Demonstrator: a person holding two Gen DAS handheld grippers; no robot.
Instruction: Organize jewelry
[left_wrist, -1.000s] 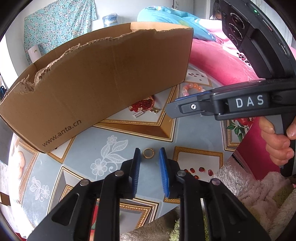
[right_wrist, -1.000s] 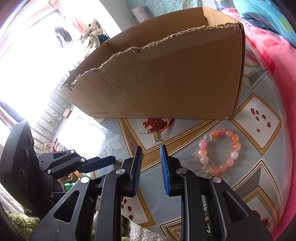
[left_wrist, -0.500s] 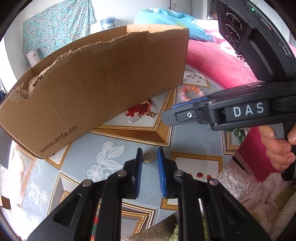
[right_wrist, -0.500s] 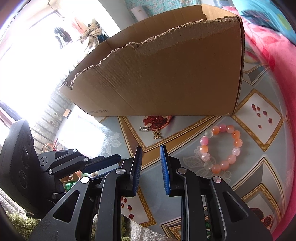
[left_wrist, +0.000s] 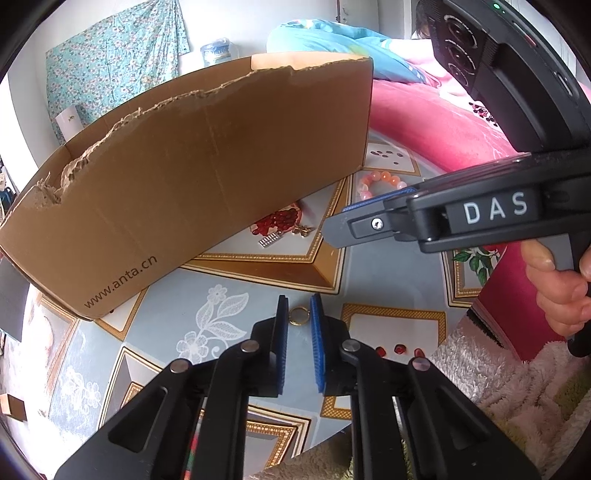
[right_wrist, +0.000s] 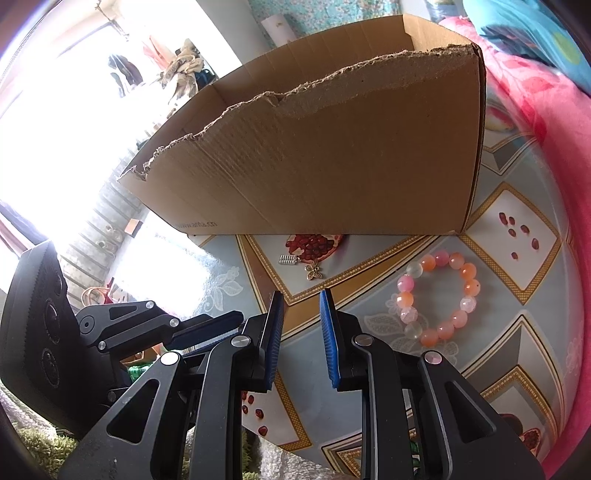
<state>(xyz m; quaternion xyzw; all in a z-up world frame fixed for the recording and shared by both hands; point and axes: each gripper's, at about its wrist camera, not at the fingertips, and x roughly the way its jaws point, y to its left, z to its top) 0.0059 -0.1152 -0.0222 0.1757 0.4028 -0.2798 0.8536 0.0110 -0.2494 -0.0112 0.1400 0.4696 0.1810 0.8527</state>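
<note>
A small gold ring (left_wrist: 298, 316) lies on the patterned tablecloth between the blue pads of my left gripper (left_wrist: 297, 309), whose jaws stand close around it without clearly pinching it. My right gripper (right_wrist: 301, 301) is open and empty above the cloth; it also shows in the left wrist view (left_wrist: 369, 221). A pink and orange bead bracelet (right_wrist: 439, 299) lies to its right. A silver charm (right_wrist: 288, 259) and a gold butterfly charm (right_wrist: 314, 271) lie ahead of it, near the torn cardboard box (right_wrist: 332, 158).
The cardboard box (left_wrist: 192, 177) stands across the back of the table. A pink blanket (left_wrist: 436, 122) lies at the right. A fluffy rug (left_wrist: 498, 387) shows below the table's near edge.
My left gripper has moved forward over the gold ring and its jaws have narrowed around it. The right gripper has shifted slightly.
</note>
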